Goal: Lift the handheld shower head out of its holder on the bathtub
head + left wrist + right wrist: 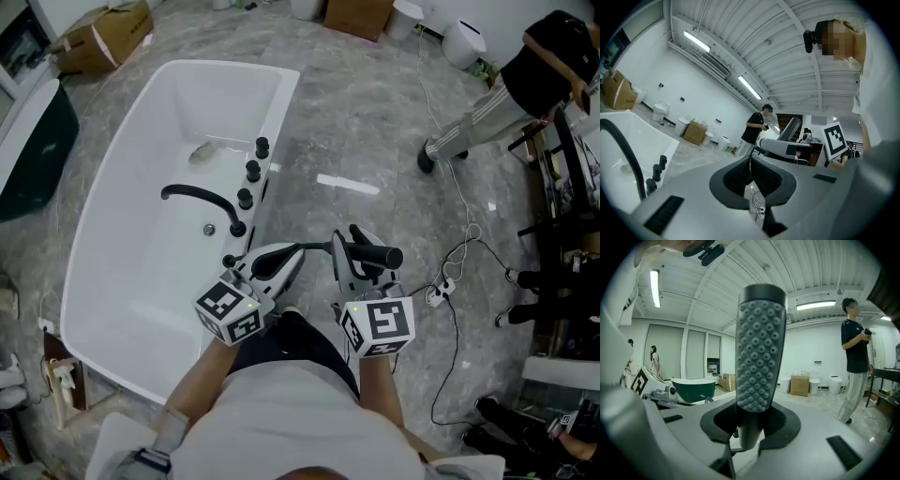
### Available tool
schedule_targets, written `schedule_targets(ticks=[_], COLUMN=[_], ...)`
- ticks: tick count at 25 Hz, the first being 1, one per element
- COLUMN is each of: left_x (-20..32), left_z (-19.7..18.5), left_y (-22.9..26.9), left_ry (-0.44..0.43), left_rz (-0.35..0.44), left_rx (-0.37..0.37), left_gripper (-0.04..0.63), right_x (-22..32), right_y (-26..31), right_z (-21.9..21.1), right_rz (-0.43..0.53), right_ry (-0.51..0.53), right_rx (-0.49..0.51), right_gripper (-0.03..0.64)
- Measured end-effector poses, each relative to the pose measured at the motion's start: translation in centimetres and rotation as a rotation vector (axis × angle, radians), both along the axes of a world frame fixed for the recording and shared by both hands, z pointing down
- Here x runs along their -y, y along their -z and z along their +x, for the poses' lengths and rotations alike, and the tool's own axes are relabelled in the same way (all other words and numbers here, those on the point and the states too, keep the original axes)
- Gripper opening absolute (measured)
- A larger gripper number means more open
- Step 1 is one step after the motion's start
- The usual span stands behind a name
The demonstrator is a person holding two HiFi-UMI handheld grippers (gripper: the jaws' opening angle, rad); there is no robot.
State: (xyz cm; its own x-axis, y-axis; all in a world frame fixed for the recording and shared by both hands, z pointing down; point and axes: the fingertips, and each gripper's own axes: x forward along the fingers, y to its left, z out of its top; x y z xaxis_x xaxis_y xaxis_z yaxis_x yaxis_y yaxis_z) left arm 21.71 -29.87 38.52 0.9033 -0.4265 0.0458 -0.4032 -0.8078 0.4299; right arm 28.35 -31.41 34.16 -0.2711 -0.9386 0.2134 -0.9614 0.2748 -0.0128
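My right gripper [361,251] is shut on the black handheld shower head [379,255], held over the grey floor to the right of the white bathtub [122,178]. In the right gripper view the studded spray face [759,348] stands upright, and its handle is pinched between the pads of that gripper [749,427]. A thin black hose [317,246] runs left from it. My left gripper [292,253] hovers beside the tub's rim, shut with nothing in it; its pads meet in the left gripper view [750,161]. Black knobs [253,171] and a curved black spout [199,195] line the rim.
A person in dark clothes [525,80] stands at the upper right. A white power strip with cable [439,292] lies on the floor by my right side. Cardboard boxes [103,37], a dark green tub [28,141] and black racks [562,216] ring the room.
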Motion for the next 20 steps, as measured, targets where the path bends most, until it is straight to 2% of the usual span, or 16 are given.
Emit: schedule_targets(ticks=[20], left_x=[0.4], left_z=[-2.1], left_y=[-0.1], left_ry=[0.05], left_rz=[-0.004], left_rx=[0.003], left_gripper=[0.014], right_x=[0.6], right_y=[-0.6], right_z=[-1.0], right_rz=[-0.017], right_ry=[0.014], right_rx=[-0.014], right_gripper=[0.112])
